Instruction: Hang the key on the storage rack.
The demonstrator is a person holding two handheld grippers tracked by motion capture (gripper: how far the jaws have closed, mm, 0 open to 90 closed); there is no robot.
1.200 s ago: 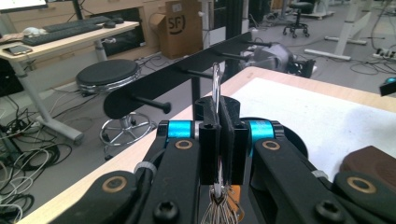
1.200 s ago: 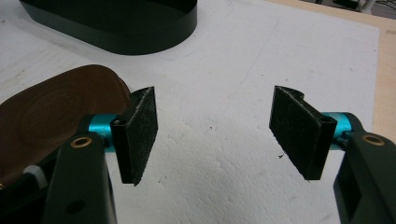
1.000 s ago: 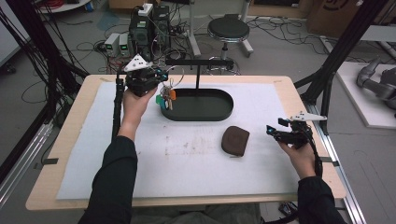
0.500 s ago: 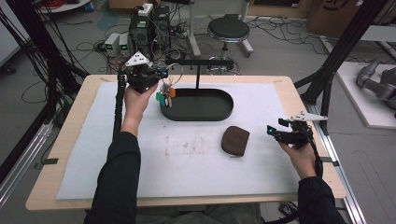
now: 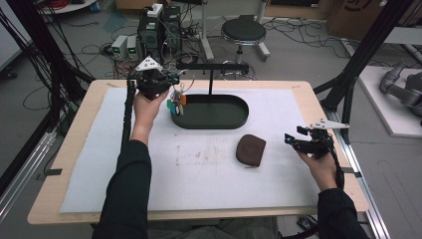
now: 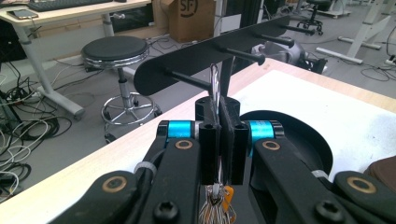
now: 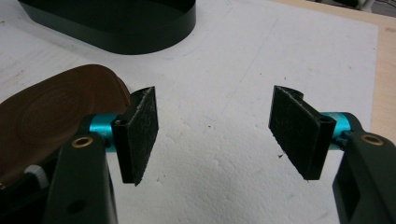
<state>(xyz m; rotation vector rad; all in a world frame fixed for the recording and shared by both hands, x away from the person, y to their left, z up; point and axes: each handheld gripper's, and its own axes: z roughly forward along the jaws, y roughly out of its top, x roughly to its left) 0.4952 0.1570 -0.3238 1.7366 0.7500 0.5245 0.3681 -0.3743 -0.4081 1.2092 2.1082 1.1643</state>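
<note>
My left gripper (image 5: 171,80) is shut on the metal ring of a key bunch (image 5: 176,103). The keys and coloured tags hang below it, over the left end of the black oval tray (image 5: 238,121). In the left gripper view the jaws (image 6: 219,106) pinch the ring (image 6: 215,83) just in front of the leftmost peg of the black hook rack (image 6: 196,58). That rack (image 5: 211,65) stands on a post behind the tray. My right gripper (image 5: 291,140) is open and holds nothing, to the right of a brown pouch (image 5: 250,149). Its jaws (image 7: 215,126) stand wide above the white mat.
The white mat (image 5: 209,189) covers most of the wooden table. The brown pouch (image 7: 56,112) lies beside my right gripper's left jaw, with the tray (image 7: 116,28) beyond it. A stool (image 5: 244,32), cables and equipment are on the floor behind the table.
The left gripper with the key bunch has shifted slightly up toward the rack. The right gripper has kept still.
</note>
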